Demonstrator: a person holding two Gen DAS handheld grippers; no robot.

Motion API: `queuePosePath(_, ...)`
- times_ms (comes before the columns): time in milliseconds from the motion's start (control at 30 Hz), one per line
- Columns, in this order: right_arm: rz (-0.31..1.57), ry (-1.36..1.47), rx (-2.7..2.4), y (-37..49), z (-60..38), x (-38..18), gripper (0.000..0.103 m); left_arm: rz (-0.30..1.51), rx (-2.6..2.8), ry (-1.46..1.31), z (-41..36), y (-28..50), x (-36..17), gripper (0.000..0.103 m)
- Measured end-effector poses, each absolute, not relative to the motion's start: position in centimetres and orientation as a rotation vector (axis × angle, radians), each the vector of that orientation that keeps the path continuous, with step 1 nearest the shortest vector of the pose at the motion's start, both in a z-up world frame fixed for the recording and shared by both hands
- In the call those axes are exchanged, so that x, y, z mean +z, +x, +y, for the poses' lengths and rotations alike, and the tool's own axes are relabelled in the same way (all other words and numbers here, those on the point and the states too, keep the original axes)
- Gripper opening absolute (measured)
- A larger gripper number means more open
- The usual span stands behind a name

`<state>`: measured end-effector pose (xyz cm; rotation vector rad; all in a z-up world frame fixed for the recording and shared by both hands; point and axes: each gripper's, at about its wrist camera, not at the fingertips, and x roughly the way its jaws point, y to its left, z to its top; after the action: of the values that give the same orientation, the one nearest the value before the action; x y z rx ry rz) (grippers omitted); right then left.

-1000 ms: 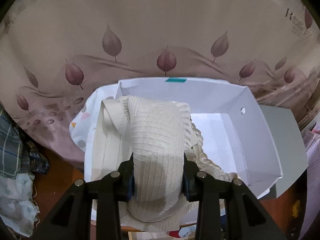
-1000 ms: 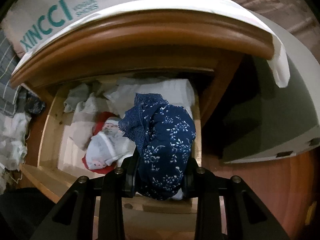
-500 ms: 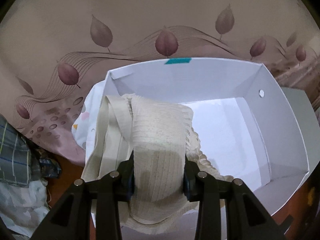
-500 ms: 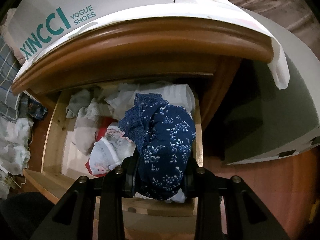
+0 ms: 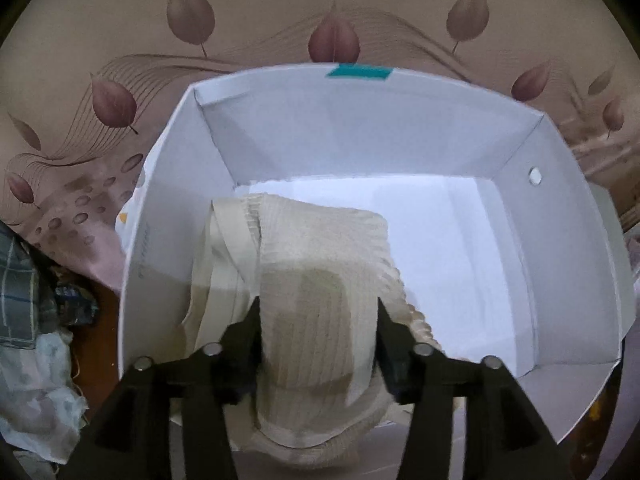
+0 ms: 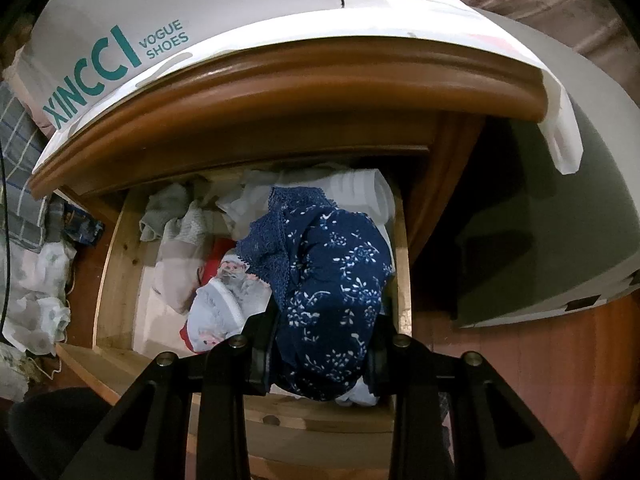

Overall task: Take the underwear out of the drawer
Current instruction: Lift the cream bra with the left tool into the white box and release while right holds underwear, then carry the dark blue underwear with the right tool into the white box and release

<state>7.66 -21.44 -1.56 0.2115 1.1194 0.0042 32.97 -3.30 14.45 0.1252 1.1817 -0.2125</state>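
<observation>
My left gripper [image 5: 318,320] is shut on cream ribbed underwear [image 5: 320,256] and holds it inside an open white box [image 5: 360,128], near the box's front left corner. My right gripper [image 6: 322,328] is shut on navy floral underwear with a lace edge [image 6: 328,264] and holds it above the open wooden drawer [image 6: 116,264]. Several more garments lie in the drawer, among them a white and red printed piece [image 6: 224,300] and grey and white cloths [image 6: 168,216].
The box stands against a beige leaf-print fabric [image 5: 320,8]. Plaid and white cloths [image 5: 28,320] lie at the left. Above the drawer is the wooden cabinet top [image 6: 300,80] with a shoe box [image 6: 120,48] on it. A grey lid [image 6: 540,240] leans at the right.
My left gripper has carried the cream underwear forward and down into the white box. My right gripper has lifted the navy underwear slightly away from the drawer.
</observation>
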Motion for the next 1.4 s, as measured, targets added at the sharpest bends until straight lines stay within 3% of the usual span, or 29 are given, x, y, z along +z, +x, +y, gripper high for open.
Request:
queuePosePath(533,1.12,0.19,0.006,7.7,-21.1,-1.5,0.03,1.14,-0.285,0.004,-1.8,31.8,17.9,0.074)
queuePosePath(967,1.126,0.164,0.0,7.7,-20.8,-1.7,0.03,0.993,-0.206,0.043,1.9,25.7,21.0,0.075)
queuePosePath(1167,1.115,0.221,0.009,7.6,-21.6,-1.5,0.03,0.86,-0.093,0.053,6.3,19.1,19.9,0.077)
queuePosePath(1400,1.08,0.303,-0.013,6.8,-23.6,0.8,0.03,0.842,0.014,0.079,10.0,12.3,14.9,0.077)
